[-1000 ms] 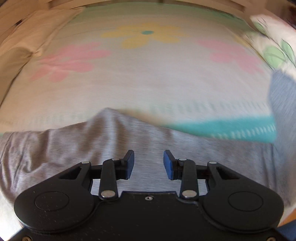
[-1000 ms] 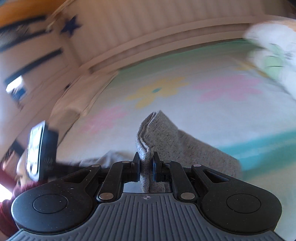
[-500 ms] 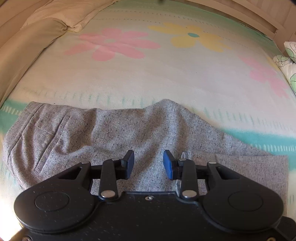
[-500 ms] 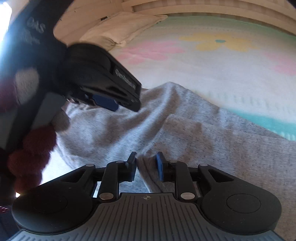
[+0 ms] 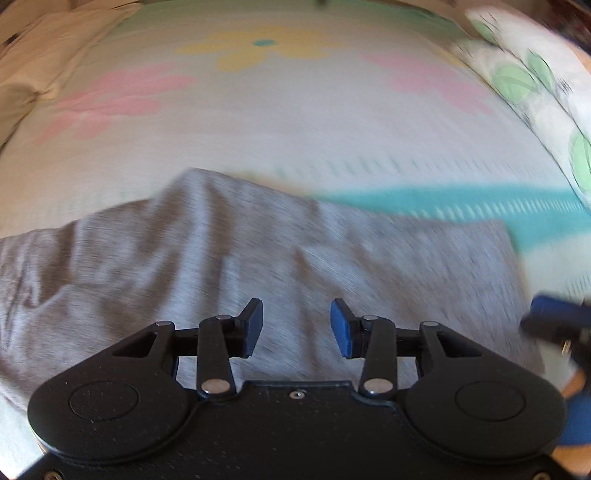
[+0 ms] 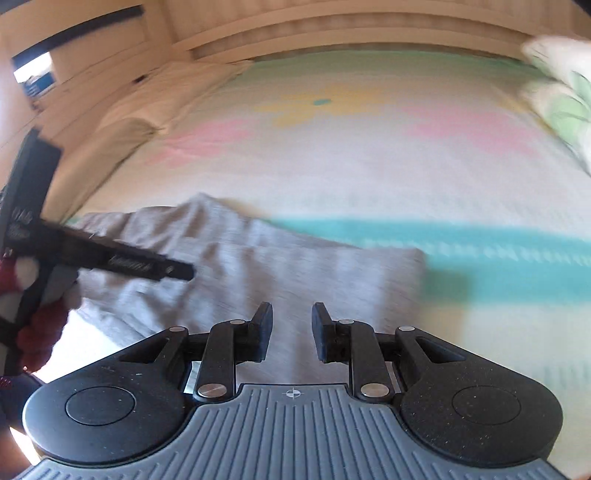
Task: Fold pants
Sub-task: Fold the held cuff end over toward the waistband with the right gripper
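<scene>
Grey speckled pants (image 5: 221, 258) lie folded in a wide band across the near part of the bed, with a raised ridge at their far edge. My left gripper (image 5: 296, 326) hovers over the cloth, its jaws opening, and nothing sits between the blue pads. From the right wrist view the same pants (image 6: 277, 266) lie below my right gripper (image 6: 292, 325), which is open and holds nothing. The left gripper (image 6: 110, 258) shows there at the left, held by a hand in a dark red sleeve (image 6: 40, 325). The right gripper (image 5: 554, 321) appears blurred at the left view's right edge.
The bedspread (image 5: 295, 122) is pale with pink and yellow flowers and a teal stripe (image 5: 443, 199). Beige pillows (image 5: 40, 62) lie at the far left, a leaf-print pillow (image 5: 524, 85) at the right. A cream panelled wall (image 6: 332, 26) rises behind the bed.
My right gripper has let go of the pants fold it was pinching and now stands open. The cloth has dropped flat on the bed. Both views have swung sideways with blur.
</scene>
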{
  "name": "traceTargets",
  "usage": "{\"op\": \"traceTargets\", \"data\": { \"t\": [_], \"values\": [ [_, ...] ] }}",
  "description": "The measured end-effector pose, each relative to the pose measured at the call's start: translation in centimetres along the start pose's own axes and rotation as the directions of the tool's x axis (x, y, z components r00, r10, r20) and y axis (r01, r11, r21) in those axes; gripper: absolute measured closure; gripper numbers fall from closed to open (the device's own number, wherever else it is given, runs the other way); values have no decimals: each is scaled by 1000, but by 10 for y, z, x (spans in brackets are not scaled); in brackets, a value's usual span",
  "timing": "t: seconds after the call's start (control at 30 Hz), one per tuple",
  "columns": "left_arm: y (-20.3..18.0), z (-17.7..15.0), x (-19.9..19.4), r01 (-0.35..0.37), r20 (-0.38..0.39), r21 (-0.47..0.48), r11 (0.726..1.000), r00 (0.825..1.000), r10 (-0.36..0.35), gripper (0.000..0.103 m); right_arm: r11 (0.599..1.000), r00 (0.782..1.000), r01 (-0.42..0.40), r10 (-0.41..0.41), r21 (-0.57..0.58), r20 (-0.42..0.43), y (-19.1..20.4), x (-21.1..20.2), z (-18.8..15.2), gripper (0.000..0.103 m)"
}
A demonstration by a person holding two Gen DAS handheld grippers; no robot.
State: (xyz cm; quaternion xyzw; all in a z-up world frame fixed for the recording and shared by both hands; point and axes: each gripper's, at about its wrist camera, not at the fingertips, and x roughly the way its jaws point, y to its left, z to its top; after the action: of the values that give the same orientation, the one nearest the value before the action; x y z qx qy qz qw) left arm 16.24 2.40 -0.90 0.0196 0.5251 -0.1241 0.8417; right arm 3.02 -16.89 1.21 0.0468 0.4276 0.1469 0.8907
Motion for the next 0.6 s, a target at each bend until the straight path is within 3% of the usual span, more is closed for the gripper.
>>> {"op": "traceTargets", "data": {
  "t": [0.1, 0.17, 0.27, 0.43, 0.6],
  "values": [
    [-29, -12, 11, 6, -39, 126, 992, 999, -1, 52, 996, 999, 43, -41, 74, -25, -31, -16, -19, 80],
    [-42, -22, 26, -27, -88, 218, 976, 995, 48, 50, 993, 997, 60, -56, 99, -50, -42, -17, -30, 80],
    [-53, -29, 26, -80, -35, 304, 949, 995, 96, 48, 994, 994, 41, -32, 97, -102, -45, -15, -43, 80],
    [-45, -24, 26, -55, -61, 247, 967, 996, 72, 48, 999, 981, 52, -53, -13, -187, -25, -2, -54, 80],
    [-40, -21, 26, -32, -68, 213, 977, 997, 47, 48, 995, 976, 87, -95, -48, -198, -17, 11, -51, 80]
  ]
}}
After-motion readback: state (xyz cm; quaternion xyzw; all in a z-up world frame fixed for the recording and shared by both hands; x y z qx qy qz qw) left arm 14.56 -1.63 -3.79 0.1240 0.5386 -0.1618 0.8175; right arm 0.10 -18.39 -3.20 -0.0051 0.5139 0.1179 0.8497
